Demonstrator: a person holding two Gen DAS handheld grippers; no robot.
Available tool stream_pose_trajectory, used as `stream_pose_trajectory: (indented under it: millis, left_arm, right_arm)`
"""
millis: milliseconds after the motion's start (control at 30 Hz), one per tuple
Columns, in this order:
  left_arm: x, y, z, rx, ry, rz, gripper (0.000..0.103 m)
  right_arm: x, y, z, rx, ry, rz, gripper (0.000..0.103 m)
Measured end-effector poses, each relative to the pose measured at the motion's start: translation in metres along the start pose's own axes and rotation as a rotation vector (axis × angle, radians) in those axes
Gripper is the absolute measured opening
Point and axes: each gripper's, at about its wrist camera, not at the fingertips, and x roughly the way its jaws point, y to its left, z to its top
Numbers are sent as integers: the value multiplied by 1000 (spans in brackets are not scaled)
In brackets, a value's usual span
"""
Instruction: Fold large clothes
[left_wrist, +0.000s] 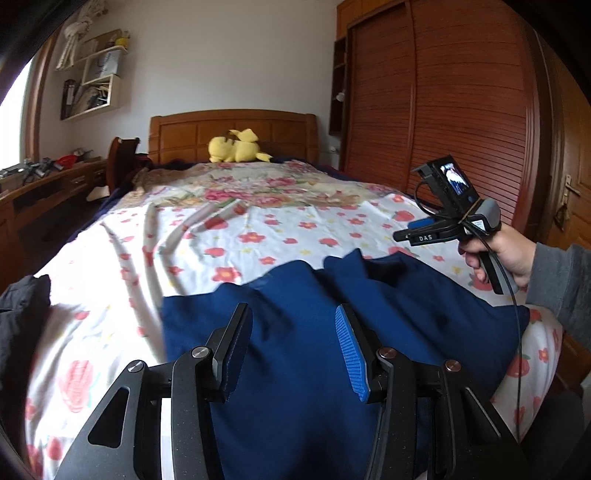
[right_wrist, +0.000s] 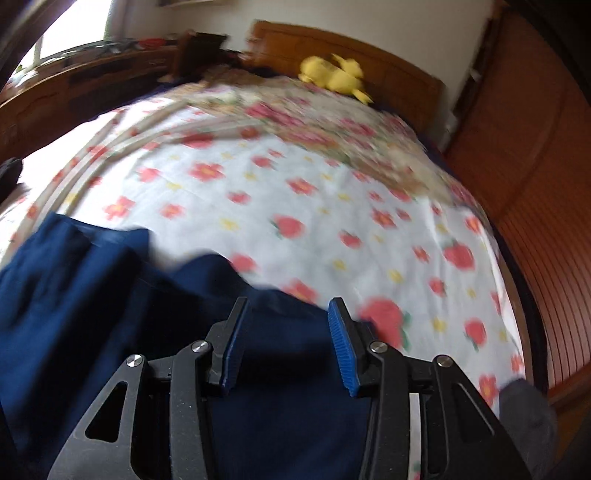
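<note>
Lying on the near end of the floral bedsheet (left_wrist: 280, 229), the navy garment (left_wrist: 295, 332) is rumpled. Left gripper (left_wrist: 293, 321) and right gripper (right_wrist: 284, 314) hover over it, both spread and empty.

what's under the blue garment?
The blue garment lies on the floral bedsheet, which shows around its far edge and both sides. Whatever sits beneath the cloth itself is covered. Both grippers hover open above it, holding nothing.
</note>
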Motion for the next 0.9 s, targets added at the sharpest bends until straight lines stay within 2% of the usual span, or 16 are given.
stream_pose_trajectory:
  millis: [133, 267, 433, 567, 633, 667, 700, 767, 833, 900]
  left_arm:
    - [18, -1, 1, -1, 12, -27, 49]
    - [33, 4, 0, 11, 53, -13, 49]
    - [51, 16, 1, -14, 114, -1, 49]
    - [53, 18, 2, -24, 132, -5, 49]
    - [52, 16, 3, -16, 136, -3, 49]
    - [51, 13, 2, -11, 137, 0, 49]
    - [50, 12, 1, -7, 139, 1, 49]
    - [54, 5, -1, 3, 146, 7, 49]
    - [56, 3, -1, 7, 146, 9, 49]
    - [57, 2, -1, 7, 144, 12, 49]
  right_arm:
    - [23, -43, -26, 125, 72, -9, 44]
    - [49, -74, -43, 225, 136, 8, 44]
    - [81, -94, -52, 311, 189, 53, 44]
    - [93, -97, -52, 352, 209, 100, 44]
    - [93, -97, -50, 352, 191, 154, 19]
    - [92, -96, -48, 343, 181, 180, 16]
    - [87, -92, -46, 313, 160, 185, 5]
    - [79, -85, -41, 231, 133, 164, 4]
    - [72, -89, -39, 210, 112, 83, 3]
    - [63, -108, -39, 274, 93, -72, 3]
